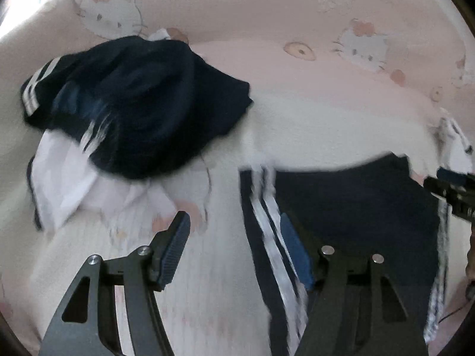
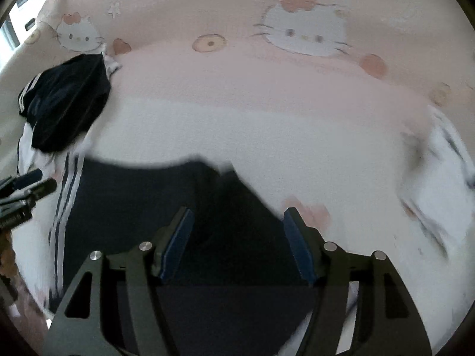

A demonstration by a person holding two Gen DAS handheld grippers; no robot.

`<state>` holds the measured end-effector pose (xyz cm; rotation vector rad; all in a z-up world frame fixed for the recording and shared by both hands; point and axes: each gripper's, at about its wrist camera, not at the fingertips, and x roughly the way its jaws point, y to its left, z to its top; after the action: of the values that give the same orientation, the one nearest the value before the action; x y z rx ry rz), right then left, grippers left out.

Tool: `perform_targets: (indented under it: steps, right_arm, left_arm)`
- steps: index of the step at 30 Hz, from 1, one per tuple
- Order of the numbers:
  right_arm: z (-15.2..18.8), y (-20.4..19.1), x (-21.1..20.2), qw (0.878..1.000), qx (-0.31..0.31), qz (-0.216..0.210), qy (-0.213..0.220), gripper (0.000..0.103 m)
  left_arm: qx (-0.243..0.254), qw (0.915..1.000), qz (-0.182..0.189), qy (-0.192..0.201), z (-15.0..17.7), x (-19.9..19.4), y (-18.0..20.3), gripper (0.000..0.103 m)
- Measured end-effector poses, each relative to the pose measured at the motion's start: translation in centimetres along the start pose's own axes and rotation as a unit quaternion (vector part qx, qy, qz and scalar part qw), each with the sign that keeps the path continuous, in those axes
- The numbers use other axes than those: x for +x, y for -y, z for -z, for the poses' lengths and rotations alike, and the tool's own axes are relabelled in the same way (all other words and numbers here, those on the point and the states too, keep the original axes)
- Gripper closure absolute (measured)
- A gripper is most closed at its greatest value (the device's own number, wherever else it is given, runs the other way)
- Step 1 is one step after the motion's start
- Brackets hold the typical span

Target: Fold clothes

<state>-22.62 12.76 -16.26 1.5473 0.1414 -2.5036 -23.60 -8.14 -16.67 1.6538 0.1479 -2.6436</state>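
A dark navy garment with white side stripes [image 1: 356,207] lies flat on the bed; it also shows in the right wrist view [image 2: 148,207]. My left gripper [image 1: 234,225] is open above its striped left edge, holding nothing. My right gripper [image 2: 237,222] is open over the garment's right part, holding nothing. A crumpled pile of navy and white clothes [image 1: 127,106] sits at the left; it also shows in the right wrist view [image 2: 65,103]. The right gripper's tip shows at the right edge of the left wrist view [image 1: 451,184].
The bed is covered by a pink and white cat-print sheet [image 1: 297,59], also in the right wrist view [image 2: 267,103]. A white garment [image 2: 445,178] lies blurred at the right. A bright window [image 2: 17,14] is at far left.
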Motion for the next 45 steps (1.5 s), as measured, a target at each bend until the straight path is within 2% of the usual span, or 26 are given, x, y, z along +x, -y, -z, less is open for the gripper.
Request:
perform_targets:
  steps: [2, 3, 5, 8, 9, 11, 13, 17, 18, 19, 22, 25, 27, 28, 29, 32, 34, 36, 37, 40, 42, 45]
  right_arm:
    - [2.7, 0.3, -2.4, 1.0, 0.023, 0.01, 0.002, 0.037]
    - [4.5, 0.3, -2.9, 0.999, 0.041, 0.003, -0.006, 0.037]
    - [8.0, 0.4, -3.9, 0.997, 0.076, -0.009, -0.022, 0.037]
    - [13.3, 0.9, -5.8, 0.991, 0.125, -0.026, -0.046, 0.037]
    - [15.6, 2.0, -7.8, 0.991, 0.118, -0.027, -0.058, 0.037]
    - [17.8, 1.9, -8.2, 0.99, 0.108, -0.034, -0.084, 0.037]
    - [18.5, 1.1, -7.8, 0.991, 0.089, -0.027, -0.096, 0.037]
    - [18.7, 1.0, -6.2, 0.989, 0.073, 0.05, -0.116, 0.037]
    - [18.8, 1.2, -5.8, 0.988, 0.073, 0.066, -0.12, 0.033]
    - [18.7, 1.5, -5.8, 0.987, 0.079, 0.07, -0.117, 0.033]
    - [18.5, 2.3, -6.4, 0.984, 0.079, 0.12, -0.106, 0.034]
    - [18.7, 3.3, -7.0, 0.984, 0.112, 0.096, -0.1, 0.035]
    - [18.7, 3.6, -7.2, 0.985, 0.126, 0.068, -0.092, 0.035]
    - [18.8, 3.7, -7.3, 0.986, 0.133, 0.055, -0.089, 0.035]
    - [18.8, 3.7, -7.3, 0.986, 0.136, 0.044, -0.087, 0.035]
    - [19.0, 2.6, -5.5, 0.986, 0.102, 0.057, -0.118, 0.035]
    - [18.9, 2.7, -5.3, 0.985, 0.099, 0.078, -0.117, 0.034]
    - [18.7, 3.0, -5.4, 0.983, 0.104, 0.103, -0.11, 0.034]
    - [18.7, 3.4, -5.5, 0.982, 0.114, 0.105, -0.108, 0.034]
    - [18.7, 4.4, -6.2, 0.981, 0.14, 0.095, -0.099, 0.035]
    - [18.8, 4.4, -6.7, 0.983, 0.151, 0.043, -0.094, 0.034]
    - [19.5, 4.3, -6.5, 0.978, 0.17, -0.031, -0.113, 0.033]
  left_arm:
    - [-0.016, 0.9996, 0.004, -0.022, 2.0, -1.0, 0.6, 0.037]
    - [-0.026, 0.9992, 0.004, -0.032, 3.2, -1.4, 0.8, 0.037]
    - [-0.048, 0.9975, 0.005, -0.052, 7.8, -2.7, 0.8, 0.037]
    - [-0.061, 0.9948, 0.01, -0.082, 10.9, -2.7, 0.5, 0.039]
    - [-0.063, 0.9943, 0.011, -0.085, 11.9, -3.1, 0.5, 0.04]
    - [-0.064, 0.9941, 0.016, -0.087, 13.3, -3.8, 0.7, 0.041]
    - [-0.061, 0.9945, 0.02, -0.083, 13.6, -4.1, 0.9, 0.041]
    - [-0.062, 0.9952, 0.018, -0.074, 13.7, -4.0, 0.8, 0.041]
    - [-0.062, 0.9953, 0.017, -0.071, 13.7, -4.0, 0.7, 0.041]
    - [-0.063, 0.9955, 0.017, -0.069, 13.7, -4.0, 0.7, 0.039]
    - [-0.064, 0.9959, 0.015, -0.062, 13.8, -4.0, 0.5, 0.039]
    - [-0.065, 0.9963, 0.013, -0.056, 13.8, -4.0, 0.4, 0.039]
    - [-0.103, 0.9902, 0.075, -0.058, 13.7, -4.1, -0.4, 0.039]
    - [-0.098, 0.9905, 0.074, -0.061, 13.8, -3.9, -0.1, 0.039]
    - [-0.09, 0.9915, 0.068, -0.065, 14.0, -3.6, 0.3, 0.039]
    - [-0.054, 0.9937, 0.038, -0.09, 14.6, -2.0, 2.2, 0.039]
    - [-0.028, 0.9946, 0.002, -0.1, 15.1, -1.1, 3.3, 0.039]
    - [0.015, 0.9951, -0.058, -0.079, 15.3, -1.4, 4.7, 0.039]
    - [0.029, 0.9953, -0.064, -0.066, 15.2, -1.9, 5.4, 0.039]
    - [0.013, 0.9977, -0.031, -0.06, 15.1, -2.5, 5.4, 0.039]
    - [-0.03, 0.9966, 0.014, -0.076, 14.8, -1.7, 4.5, 0.039]
    - [-0.102, 0.9857, 0.081, -0.106, 14.5, 0.2, 2.8, 0.041]
